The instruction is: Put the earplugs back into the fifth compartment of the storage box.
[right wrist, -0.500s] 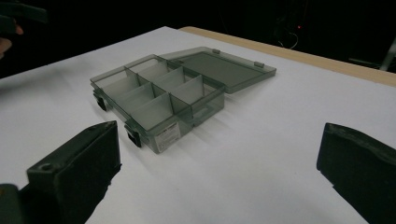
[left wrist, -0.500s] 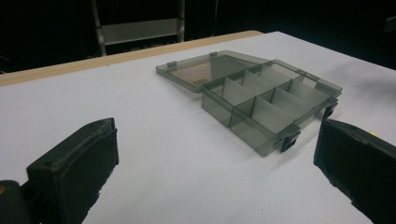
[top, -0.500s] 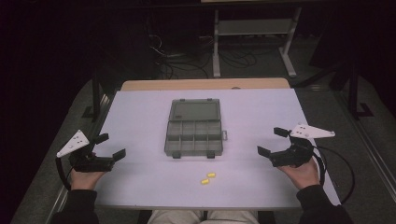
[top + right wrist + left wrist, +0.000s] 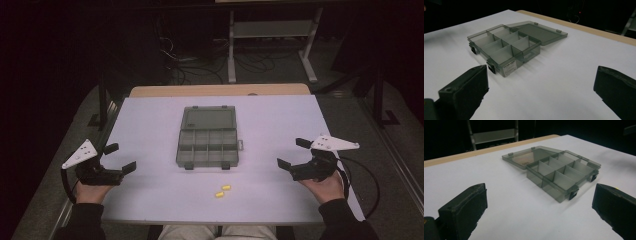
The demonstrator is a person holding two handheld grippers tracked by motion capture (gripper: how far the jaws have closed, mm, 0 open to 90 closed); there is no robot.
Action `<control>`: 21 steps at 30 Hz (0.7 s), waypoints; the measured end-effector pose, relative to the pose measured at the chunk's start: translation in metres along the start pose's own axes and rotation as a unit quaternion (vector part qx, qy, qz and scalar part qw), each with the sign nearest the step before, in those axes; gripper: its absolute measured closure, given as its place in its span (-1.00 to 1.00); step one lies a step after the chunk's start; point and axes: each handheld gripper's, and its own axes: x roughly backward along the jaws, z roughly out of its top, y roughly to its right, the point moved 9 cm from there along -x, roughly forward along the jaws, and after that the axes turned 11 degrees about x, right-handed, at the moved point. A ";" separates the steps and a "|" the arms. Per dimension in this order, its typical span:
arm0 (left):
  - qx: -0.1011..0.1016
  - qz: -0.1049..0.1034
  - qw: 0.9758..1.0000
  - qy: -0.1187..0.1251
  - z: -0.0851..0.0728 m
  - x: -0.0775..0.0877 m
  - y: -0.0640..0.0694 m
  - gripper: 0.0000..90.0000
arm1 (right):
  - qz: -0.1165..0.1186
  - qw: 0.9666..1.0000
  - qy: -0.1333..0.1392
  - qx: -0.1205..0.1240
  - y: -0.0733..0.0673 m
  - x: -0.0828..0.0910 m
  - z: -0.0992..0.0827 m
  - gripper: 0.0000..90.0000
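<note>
A smoky grey compartment box (image 4: 207, 138) lies open in the middle of the white table, its lid (image 4: 208, 119) folded flat toward the far side. Its several compartments look empty in the left gripper view (image 4: 560, 171) and the right gripper view (image 4: 506, 46). Two small yellow pieces (image 4: 223, 191) lie on the table just in front of the box. My left gripper (image 4: 120, 158) rests at the table's left edge, open, nothing between its jaws. At the right edge my right gripper (image 4: 294, 153) is likewise open and holds nothing. Both point inward at the box.
The white table top (image 4: 150, 125) has a wooden strip (image 4: 220, 90) along its far edge. Beyond it, in the dark, stand a metal shelf frame (image 4: 270, 30) and cables on the floor. A black cable (image 4: 360, 175) loops from the right gripper over the table's right edge.
</note>
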 end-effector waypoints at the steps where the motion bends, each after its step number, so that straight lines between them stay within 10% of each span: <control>1: -0.007 0.003 1.000 -0.008 0.000 0.000 0.002 -1.00 | -0.002 1.000 0.004 0.002 0.000 0.001 0.001 -1.00; 21: -0.035 0.000 0.998 -0.053 0.012 0.000 0.015 -1.00 | 0.011 1.000 -0.017 0.003 -0.004 -0.002 -0.005 -1.00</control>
